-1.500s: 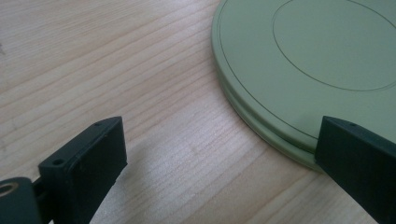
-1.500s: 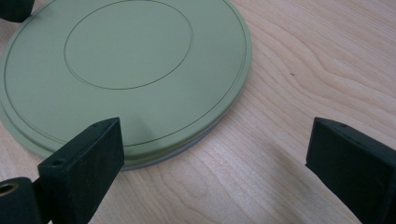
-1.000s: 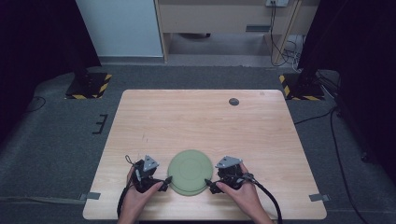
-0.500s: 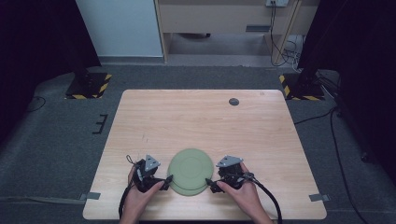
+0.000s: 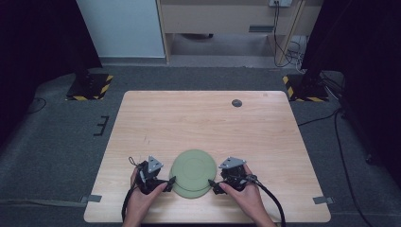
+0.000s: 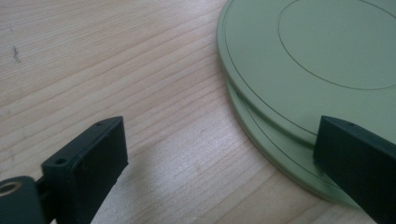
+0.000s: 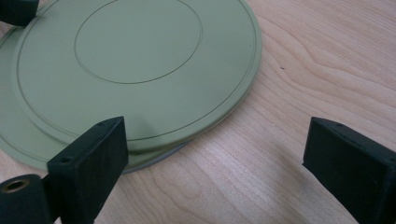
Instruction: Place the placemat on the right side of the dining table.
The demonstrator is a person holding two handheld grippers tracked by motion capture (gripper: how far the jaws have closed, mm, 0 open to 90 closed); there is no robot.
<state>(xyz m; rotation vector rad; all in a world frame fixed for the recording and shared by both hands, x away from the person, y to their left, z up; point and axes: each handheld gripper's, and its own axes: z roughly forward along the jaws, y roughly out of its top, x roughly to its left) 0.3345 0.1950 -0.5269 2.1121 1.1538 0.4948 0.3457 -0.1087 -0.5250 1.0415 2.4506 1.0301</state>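
On the floor, a wooden table [image 5: 208, 123] stands on grey carpet [image 5: 56, 156]; a pale blue panel [image 5: 118, 26] and a wooden cabinet [image 5: 222, 16] sit behind it; black stands with yellow-black striped bases [image 5: 90, 85] flank the far corners; cables [image 5: 283, 28] hang at the back right.

Near the front edge of the table, centre, two green plates lie stacked upside down; the top plate [image 5: 194, 168] is shifted slightly toward the far side, so the bottom plate [image 5: 191, 194] peeks out as a crescent at the near edge; in the left gripper view the top plate [image 6: 317, 60] overlaps the bottom plate [image 6: 285, 154] with a visible step; in the right gripper view the top plate [image 7: 135, 60] covers most of the bottom plate [image 7: 18, 140].

Left hand [image 5: 142, 198] holds the left gripper [image 5: 166, 182] just beside the stack's left rim; jaws spread wide, nothing between them; one jaw over bare wood, the other at the plate rim, contact cannot be told. Right hand [image 5: 248, 196] holds the right gripper [image 5: 212, 185] at the stack's right rim; jaws also spread apart, empty; one jaw over the plate edge, the other over bare table.

A small dark round disc [image 5: 236, 102] lies near the far edge, well apart from the plates.
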